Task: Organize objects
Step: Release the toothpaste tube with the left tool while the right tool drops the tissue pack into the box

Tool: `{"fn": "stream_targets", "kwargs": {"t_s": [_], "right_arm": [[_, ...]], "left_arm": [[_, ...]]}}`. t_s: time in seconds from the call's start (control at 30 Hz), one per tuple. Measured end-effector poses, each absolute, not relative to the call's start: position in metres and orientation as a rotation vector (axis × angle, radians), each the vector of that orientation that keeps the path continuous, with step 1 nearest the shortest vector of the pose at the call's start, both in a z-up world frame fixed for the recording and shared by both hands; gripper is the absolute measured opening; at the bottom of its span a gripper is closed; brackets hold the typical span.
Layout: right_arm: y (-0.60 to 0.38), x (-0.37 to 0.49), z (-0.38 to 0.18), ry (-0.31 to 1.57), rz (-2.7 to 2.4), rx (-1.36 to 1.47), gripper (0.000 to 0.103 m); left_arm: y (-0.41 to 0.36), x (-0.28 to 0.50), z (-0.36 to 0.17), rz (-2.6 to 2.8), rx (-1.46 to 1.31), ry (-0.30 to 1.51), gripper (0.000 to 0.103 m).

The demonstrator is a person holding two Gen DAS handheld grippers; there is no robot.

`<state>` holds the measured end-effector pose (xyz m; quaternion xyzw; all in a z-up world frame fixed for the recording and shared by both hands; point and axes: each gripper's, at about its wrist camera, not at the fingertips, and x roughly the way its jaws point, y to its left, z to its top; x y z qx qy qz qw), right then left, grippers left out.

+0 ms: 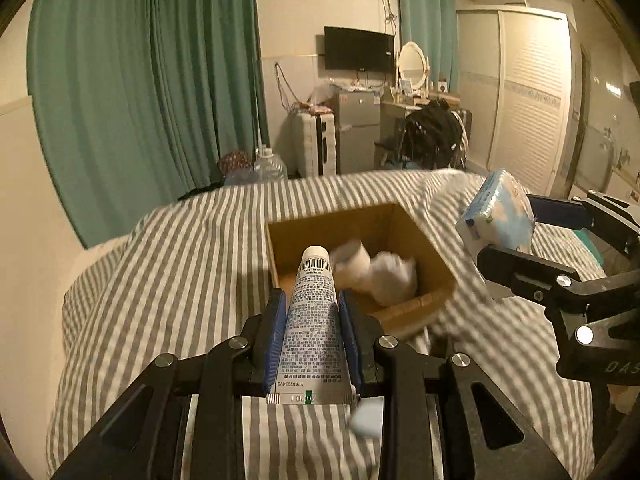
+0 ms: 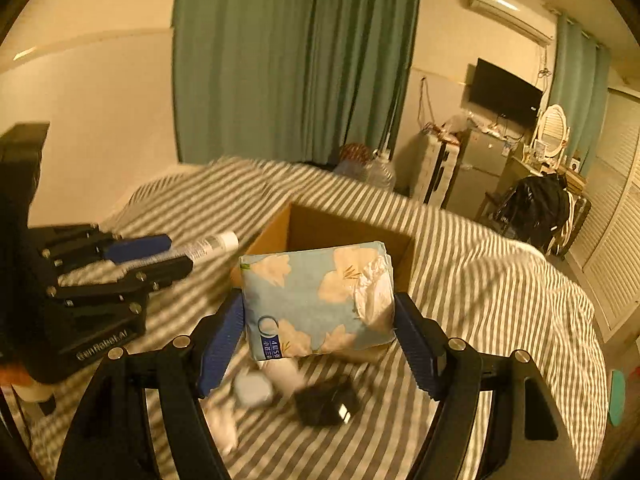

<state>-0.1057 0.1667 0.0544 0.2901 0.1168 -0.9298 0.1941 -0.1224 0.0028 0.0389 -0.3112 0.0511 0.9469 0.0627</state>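
Observation:
My left gripper is shut on a white printed tube, cap pointing forward, held above the striped bed just short of an open cardboard box. The box holds white crumpled items. My right gripper is shut on a blue floral tissue pack, held in front of the box. The left gripper with the tube shows at the left of the right wrist view; the tissue pack shows at the right of the left wrist view.
On the striped bedcover below the tissue pack lie a small white round case, a white bottle and a black charger. Beyond the bed are green curtains, a suitcase, a small fridge and a chair.

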Motion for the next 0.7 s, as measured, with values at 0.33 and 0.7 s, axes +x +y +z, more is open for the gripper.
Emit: {"fn": "stream_targets", "kwargs": {"t_s": [0.33, 0.7], "right_arm": [[0.174, -0.218, 0.078, 0.163, -2.672, 0.783, 0.073], [0.169, -0.303, -0.022, 0.119, -2.602, 1.013, 0.073]], "left_arm": [[0.014, -0.233, 0.028, 2.820, -0.965, 0.127, 0.028], [0.025, -0.287, -0.069, 2.698, -1.171, 0.186, 0.028]]}}
